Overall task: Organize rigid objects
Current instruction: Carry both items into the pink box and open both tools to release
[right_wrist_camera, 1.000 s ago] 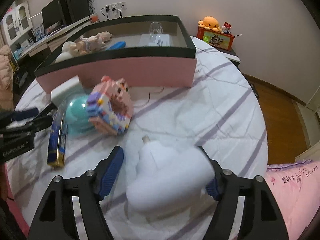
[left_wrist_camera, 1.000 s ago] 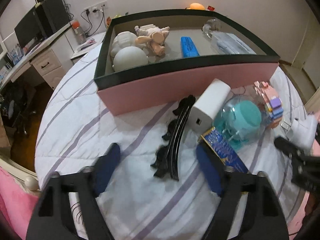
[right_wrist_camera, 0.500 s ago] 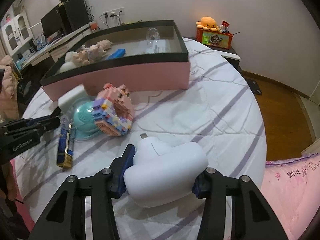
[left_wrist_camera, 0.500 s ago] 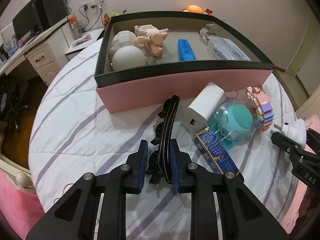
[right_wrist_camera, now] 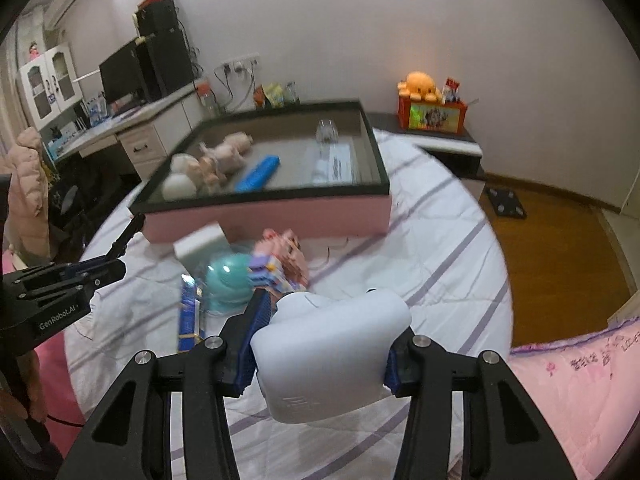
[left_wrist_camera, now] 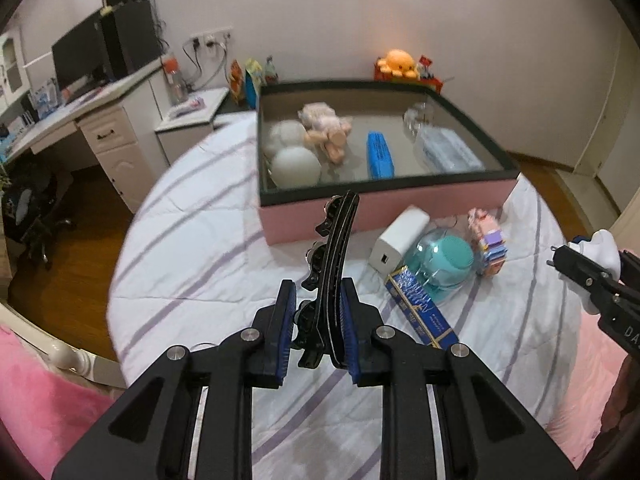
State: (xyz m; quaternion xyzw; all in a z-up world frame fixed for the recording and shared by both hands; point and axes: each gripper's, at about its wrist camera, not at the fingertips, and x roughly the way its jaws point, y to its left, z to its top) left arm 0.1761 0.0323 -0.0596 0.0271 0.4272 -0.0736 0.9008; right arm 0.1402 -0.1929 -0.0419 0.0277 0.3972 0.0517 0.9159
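Observation:
My left gripper (left_wrist_camera: 316,322) is shut on a long black hair clip (left_wrist_camera: 334,264) and holds it lifted above the bed, pointing at the pink box (left_wrist_camera: 400,204). My right gripper (right_wrist_camera: 320,344) is shut on a white plug adapter (right_wrist_camera: 332,352), also lifted; it shows at the right edge of the left wrist view (left_wrist_camera: 600,248). On the bed in front of the box lie a white charger (left_wrist_camera: 398,236), a teal ball in a clear shell (left_wrist_camera: 444,264), a pastel block toy (left_wrist_camera: 490,240) and a blue packet (left_wrist_camera: 420,308).
The box holds white balls (left_wrist_camera: 296,164), a doll (left_wrist_camera: 326,132), a blue case (left_wrist_camera: 379,154), a glass (left_wrist_camera: 416,118) and a clear packet (left_wrist_camera: 448,154). A desk (left_wrist_camera: 80,120) stands left of the bed. A nightstand with an orange plush (right_wrist_camera: 420,88) stands behind it. Wooden floor lies to the right.
My left gripper closed on the hair clip and lifted it off the bed. My right gripper closed on the white adapter and raised it. Both views pulled up and back.

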